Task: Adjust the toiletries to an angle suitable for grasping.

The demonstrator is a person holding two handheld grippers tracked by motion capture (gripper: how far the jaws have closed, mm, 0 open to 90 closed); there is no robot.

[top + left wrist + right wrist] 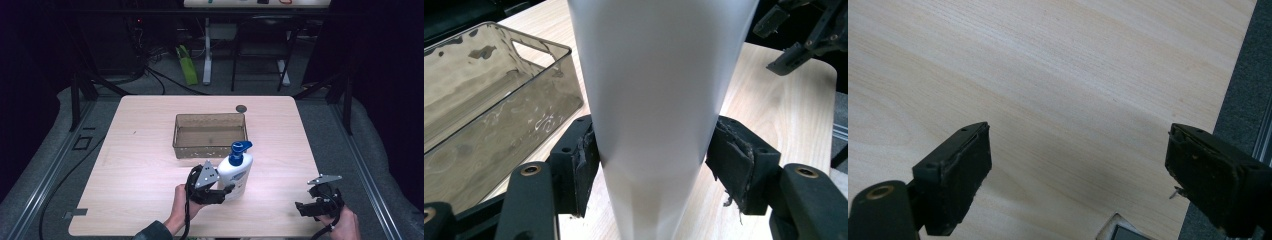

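A white pump bottle [236, 174] with a blue pump head [241, 147] stands upright on the wooden table [145, 170], just in front of the bin's right end. My left gripper [228, 189] comes at the bottle from the left and is shut on its lower body. In the left gripper view both pads [585, 159] press on the bottle's white sides [659, 75]. My right gripper [303, 208] hovers near the table's front right corner, apart from the bottle. Its jaws stand wide open over bare wood [1078, 175].
A clear brownish plastic bin [209, 149], nothing in it, sits at the table's middle behind the bottle; its wall [499, 125] is close to the left jaw. A small dark round disc [241, 108] lies behind the bin. The right gripper [804, 35] lies beyond the bottle.
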